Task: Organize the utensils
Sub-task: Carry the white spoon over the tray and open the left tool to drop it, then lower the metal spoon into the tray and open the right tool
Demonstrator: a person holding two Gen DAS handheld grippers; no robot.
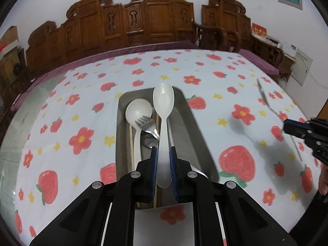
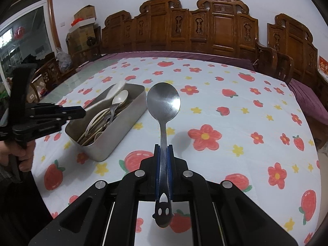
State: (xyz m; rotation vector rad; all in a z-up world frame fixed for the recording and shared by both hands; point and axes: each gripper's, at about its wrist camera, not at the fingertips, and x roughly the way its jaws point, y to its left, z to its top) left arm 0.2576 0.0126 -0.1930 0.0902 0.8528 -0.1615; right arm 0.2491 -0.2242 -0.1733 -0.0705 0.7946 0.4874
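L gripper (image 1: 164, 164) is clamped on the handle of a white plastic spoon (image 1: 164, 110), bowl pointing fwd, held above the metal tray (image 1: 205, 143). Tray sits on the strawberry-and-flower tablecloth (image 1: 71, 102) and already holds a white ladle-type spoon (image 1: 137, 112), a metal fork (image 1: 148, 126), chopsticks (image 1: 131, 143) & other utensils partly hidden under them. From the R wrist view the tray (image 2: 123, 123) is to the left, w/ the L gripper (image 2: 82, 110) over its near end. R gripper (image 2: 164, 164) grips a metal spoon (image 2: 163, 102) by the handle, narrow, bowl fwd, held above the cloth just beside the tray's right side. Carved wooden chairs (image 2: 205, 26) stand behind the table.
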